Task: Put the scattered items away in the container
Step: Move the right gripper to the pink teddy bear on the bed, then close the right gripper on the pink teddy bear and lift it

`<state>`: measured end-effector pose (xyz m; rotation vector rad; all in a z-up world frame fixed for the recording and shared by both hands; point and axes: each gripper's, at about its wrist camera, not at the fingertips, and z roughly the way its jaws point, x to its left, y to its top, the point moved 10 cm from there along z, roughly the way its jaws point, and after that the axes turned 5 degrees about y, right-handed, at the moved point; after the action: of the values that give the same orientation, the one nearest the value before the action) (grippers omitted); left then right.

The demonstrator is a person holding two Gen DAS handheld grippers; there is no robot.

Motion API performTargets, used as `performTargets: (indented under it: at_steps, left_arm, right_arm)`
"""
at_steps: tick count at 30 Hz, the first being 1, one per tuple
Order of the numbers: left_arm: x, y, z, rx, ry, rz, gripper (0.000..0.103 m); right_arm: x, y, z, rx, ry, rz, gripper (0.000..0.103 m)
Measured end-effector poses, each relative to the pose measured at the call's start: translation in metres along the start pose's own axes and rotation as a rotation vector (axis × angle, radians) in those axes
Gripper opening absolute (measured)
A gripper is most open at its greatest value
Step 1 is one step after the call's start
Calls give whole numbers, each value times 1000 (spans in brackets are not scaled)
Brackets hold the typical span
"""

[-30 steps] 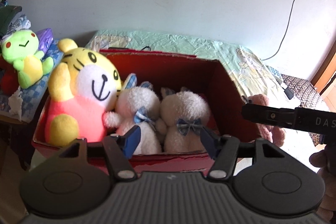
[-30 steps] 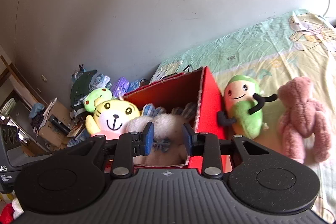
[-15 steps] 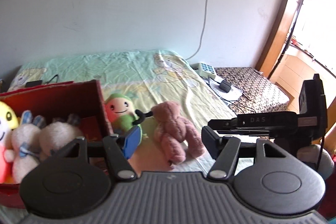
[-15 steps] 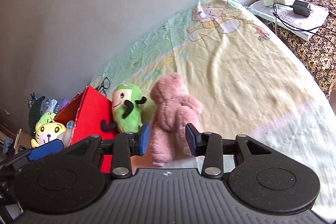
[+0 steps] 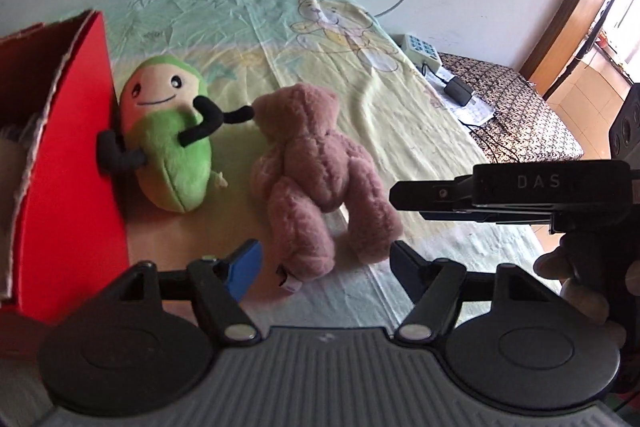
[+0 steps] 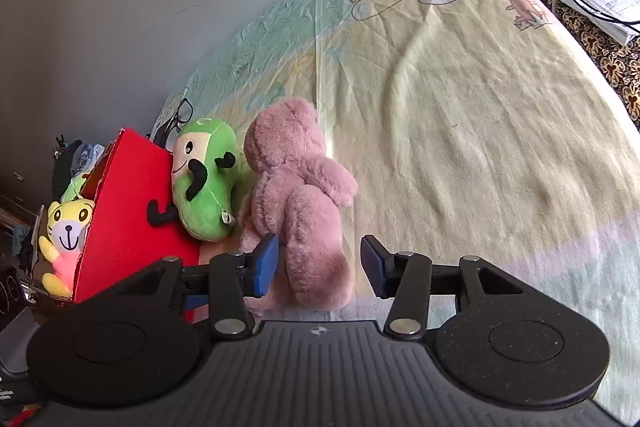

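Left of both sets of jaws stands the red box, a yellow tiger plush showing over its far edge in the right wrist view. Just right of the box, ahead-left of the jaws, the green plush leans against the box's outer wall, one black arm touching the pink teddy bear. The bear lies on the yellow blanket, its legs between the right gripper fingers, which stand apart and grip nothing. The left gripper is likewise spread, the bear's lower leg just ahead between its tips. Far right sits a power strip.
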<state>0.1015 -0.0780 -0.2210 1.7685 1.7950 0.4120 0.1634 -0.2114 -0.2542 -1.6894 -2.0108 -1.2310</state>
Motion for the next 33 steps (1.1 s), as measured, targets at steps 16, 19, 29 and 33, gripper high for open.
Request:
performTargets:
  at_steps: [16, 19, 29, 33]
  left_arm:
    - [-14, 1, 12, 24, -68, -12, 63]
    - [-30, -1, 9, 33, -107, 41, 63]
    - [-32, -19, -21, 32, -184, 8, 68]
    - [-18, -32, -39, 17, -149, -3, 68]
  right_arm:
    - [14, 14, -26, -34, -38, -163, 28]
    - [17, 13, -44, -45, -123, -298, 28]
    - [61, -20, -40, 2, -164, -709, 29]
    - [88, -37, -36, 22, -94, -799, 37]
